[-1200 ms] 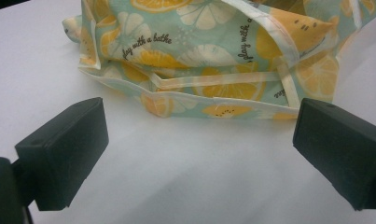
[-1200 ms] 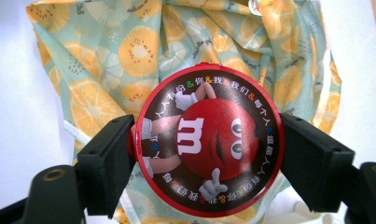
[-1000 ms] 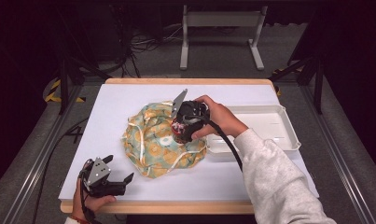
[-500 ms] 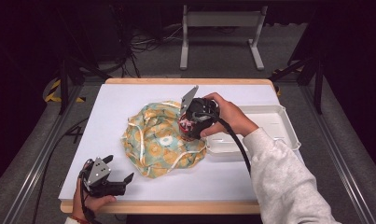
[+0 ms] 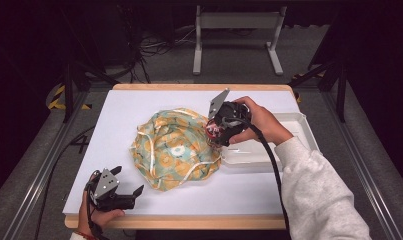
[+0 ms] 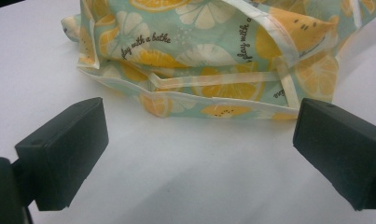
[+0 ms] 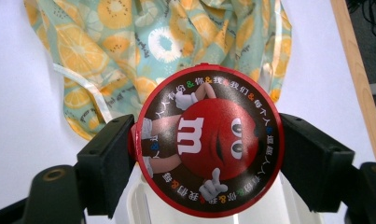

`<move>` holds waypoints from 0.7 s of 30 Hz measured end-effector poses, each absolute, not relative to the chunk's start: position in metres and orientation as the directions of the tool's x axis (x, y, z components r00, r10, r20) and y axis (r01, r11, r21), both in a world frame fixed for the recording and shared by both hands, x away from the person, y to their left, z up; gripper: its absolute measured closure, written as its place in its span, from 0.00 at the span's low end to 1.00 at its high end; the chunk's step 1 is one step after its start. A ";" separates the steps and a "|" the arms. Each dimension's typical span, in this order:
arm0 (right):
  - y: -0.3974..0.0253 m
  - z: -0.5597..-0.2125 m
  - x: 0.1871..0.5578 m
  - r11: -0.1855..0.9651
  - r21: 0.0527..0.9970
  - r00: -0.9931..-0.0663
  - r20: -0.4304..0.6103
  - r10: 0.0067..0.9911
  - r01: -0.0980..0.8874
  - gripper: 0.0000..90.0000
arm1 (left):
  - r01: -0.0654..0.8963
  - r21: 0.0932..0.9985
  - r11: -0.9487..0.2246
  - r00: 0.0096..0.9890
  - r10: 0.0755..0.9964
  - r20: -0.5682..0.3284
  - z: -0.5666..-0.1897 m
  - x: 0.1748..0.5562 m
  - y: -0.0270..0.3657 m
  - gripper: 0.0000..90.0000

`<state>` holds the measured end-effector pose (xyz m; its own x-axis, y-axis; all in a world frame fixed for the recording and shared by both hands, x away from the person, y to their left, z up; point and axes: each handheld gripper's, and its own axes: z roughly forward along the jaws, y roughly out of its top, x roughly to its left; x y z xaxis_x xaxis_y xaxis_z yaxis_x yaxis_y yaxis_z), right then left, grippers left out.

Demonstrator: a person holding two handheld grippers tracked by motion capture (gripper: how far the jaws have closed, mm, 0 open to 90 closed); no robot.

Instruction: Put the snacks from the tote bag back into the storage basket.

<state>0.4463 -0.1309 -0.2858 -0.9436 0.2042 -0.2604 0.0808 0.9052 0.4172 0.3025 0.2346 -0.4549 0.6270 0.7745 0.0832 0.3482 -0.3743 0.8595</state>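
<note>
**Me:** Red tin (image 7: 208,142), round, with the cartoon candy face on its lid, sits pinched between the jaws of my right hand-held gripper (image 5: 220,131). Both pads press on its rim from opposite sides, spread just as wide as the tin itself.

**Partner:** Where is it in relation to the bag?

**Me:** Lifted off the worktop (image 5: 129,107), with the white tray (image 5: 299,122) right beneath and behind my right hand-held gripper, and the lemon-print cloth bag (image 5: 175,150) lying just ahead of it, crumpled, its pale straps trailing loose.

**Partner:** So what makes this step go well?

**Me:** As I judge it, the tin is headed for the bag. I should keep the squeeze even, since a smooth round rim could slip or rotate if one pad eases. I would carry it low and level toward the bag's mouth and only release once it rests on something.

**Partner:** Can you see the opening?

**Me:** Not clearly. The cloth is bunched, and I cannot tell where the mouth lies, so it may need lifting first.

**Partner:** And your other one?

**Me:** My left hand-held gripper (image 6: 199,154) is spread wide and holds nothing. It rests low on the worktop, with the bag's near hem just ahead of its jaws, not touching. It could catch a strap (image 6: 213,79) and hold the bag open.
</note>
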 end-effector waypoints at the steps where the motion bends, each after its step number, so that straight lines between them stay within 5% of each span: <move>1: -0.134 -0.285 0.446 0.904 0.420 -0.942 -0.260 0.210 0.086 0.26 | 0.349 0.860 -0.373 0.628 0.774 0.081 -0.455 0.302 0.235 0.04; 21: -0.179 -0.286 0.451 0.905 0.396 -0.922 -0.270 0.277 0.156 0.26 | 0.349 0.859 -0.374 0.630 0.773 0.081 -0.455 0.303 0.233 0.04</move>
<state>0.4507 -0.1794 -0.2858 -0.9221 0.2774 -0.2698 0.1561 0.9047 0.3964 0.3026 0.2329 -0.4551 0.6296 0.7727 0.0808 0.3490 -0.3742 0.8591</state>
